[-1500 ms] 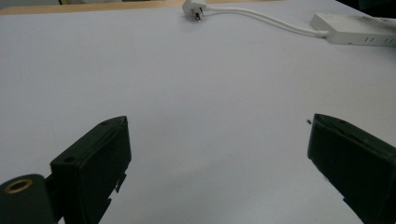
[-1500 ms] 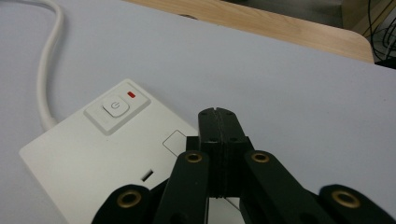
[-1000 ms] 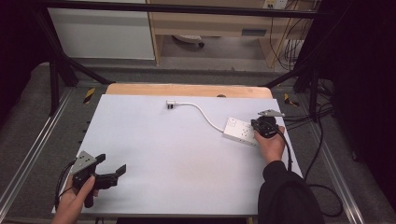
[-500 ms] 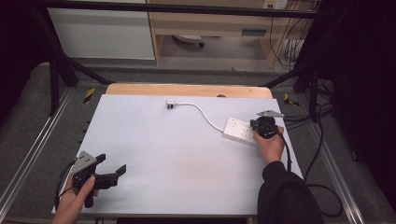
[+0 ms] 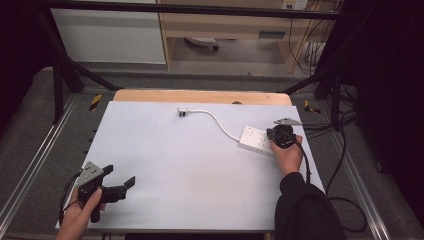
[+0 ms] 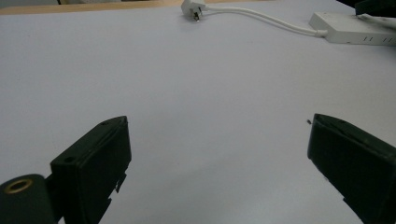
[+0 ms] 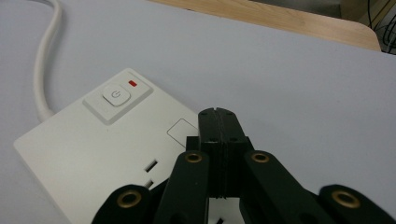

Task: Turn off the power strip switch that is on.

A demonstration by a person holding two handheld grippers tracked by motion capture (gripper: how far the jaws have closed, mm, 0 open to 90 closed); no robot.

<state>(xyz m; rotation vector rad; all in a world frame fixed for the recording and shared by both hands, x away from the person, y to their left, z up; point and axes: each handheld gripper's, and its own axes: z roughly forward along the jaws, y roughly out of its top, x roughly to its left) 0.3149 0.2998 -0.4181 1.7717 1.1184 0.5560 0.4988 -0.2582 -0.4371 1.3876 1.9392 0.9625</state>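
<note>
Power strip (image 5: 256,140) lies unmoved on the counter (image 5: 200,165); right tongs (image 7: 218,122), pressed together, stay over it; left tongs (image 6: 219,163) remain apart.

A: Where does the high view sit?
B: Above the bench's (image 5: 200,165) near edge, facing forward and down.
A: And the gripper views?
B: Low, close to the surface; all three share the strip (image 7: 93,154).
</note>
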